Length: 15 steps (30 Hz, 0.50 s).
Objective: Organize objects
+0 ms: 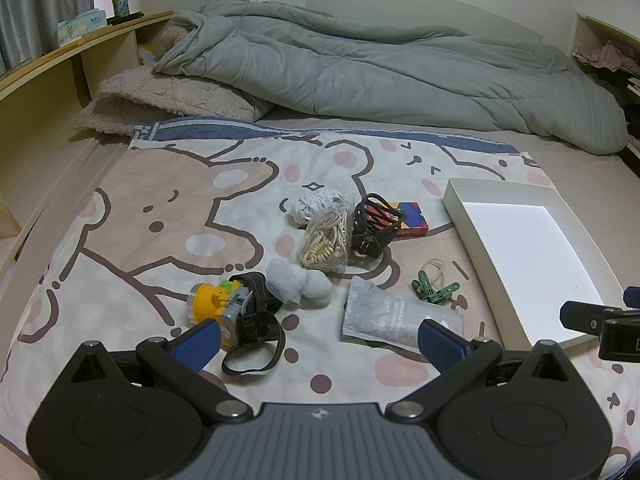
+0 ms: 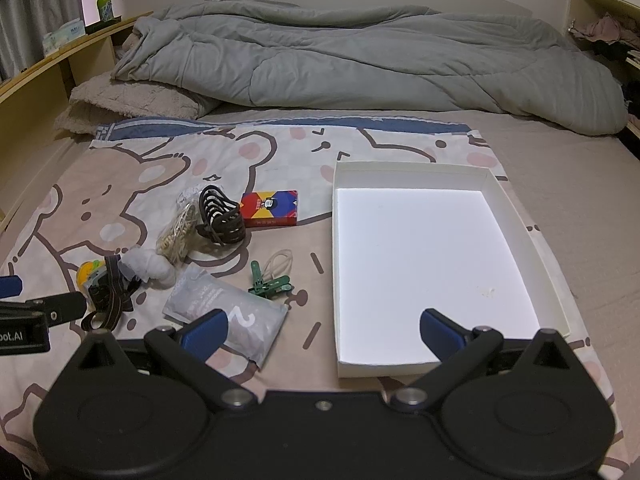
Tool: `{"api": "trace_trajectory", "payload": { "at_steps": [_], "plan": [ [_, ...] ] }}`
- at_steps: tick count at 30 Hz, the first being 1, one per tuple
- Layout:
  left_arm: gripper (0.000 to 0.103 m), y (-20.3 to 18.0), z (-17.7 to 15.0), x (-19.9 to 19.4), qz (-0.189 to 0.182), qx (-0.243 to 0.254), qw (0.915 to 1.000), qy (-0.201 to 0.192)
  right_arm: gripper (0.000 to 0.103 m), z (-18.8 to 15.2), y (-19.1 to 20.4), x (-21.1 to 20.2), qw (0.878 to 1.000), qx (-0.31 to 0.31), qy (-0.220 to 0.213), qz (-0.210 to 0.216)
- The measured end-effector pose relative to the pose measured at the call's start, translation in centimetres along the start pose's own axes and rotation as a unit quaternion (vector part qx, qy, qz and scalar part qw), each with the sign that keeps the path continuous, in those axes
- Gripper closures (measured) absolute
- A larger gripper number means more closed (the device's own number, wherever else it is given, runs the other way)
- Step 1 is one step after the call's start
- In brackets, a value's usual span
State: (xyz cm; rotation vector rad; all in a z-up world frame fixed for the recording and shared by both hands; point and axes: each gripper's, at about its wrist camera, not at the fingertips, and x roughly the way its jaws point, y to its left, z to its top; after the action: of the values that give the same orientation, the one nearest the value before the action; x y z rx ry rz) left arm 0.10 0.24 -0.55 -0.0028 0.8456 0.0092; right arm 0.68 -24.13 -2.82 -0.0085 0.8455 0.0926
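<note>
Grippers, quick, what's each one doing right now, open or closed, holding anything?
Left gripper: jaws open, holding nothing, above the bedspread near the yellow headlamp.
Right gripper: jaws open, holding nothing, at the near edge of the white box.

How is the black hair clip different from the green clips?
The black hair clip is one big claw with long curved teeth; the green clips are small flat pegs, two lying together. The black one lies beside the colourful card box, farther from the cameras; the green ones lie nearer, beside the grey pouch and by a pale rubber band. Both are on the bear sheet, outside the white box.
</note>
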Motion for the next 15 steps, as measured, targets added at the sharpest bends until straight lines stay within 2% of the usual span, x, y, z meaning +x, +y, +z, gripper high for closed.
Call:
{"api": "trace_trajectory", "payload": {
  "at_steps": [15],
  "plan": [
    [0.000, 0.01, 0.07, -0.02, 0.000, 0.000, 1.0000, 0.001, 0.000, -0.06, 0.12, 0.05, 1.000, -0.001, 0.002, 0.000]
  ]
}}
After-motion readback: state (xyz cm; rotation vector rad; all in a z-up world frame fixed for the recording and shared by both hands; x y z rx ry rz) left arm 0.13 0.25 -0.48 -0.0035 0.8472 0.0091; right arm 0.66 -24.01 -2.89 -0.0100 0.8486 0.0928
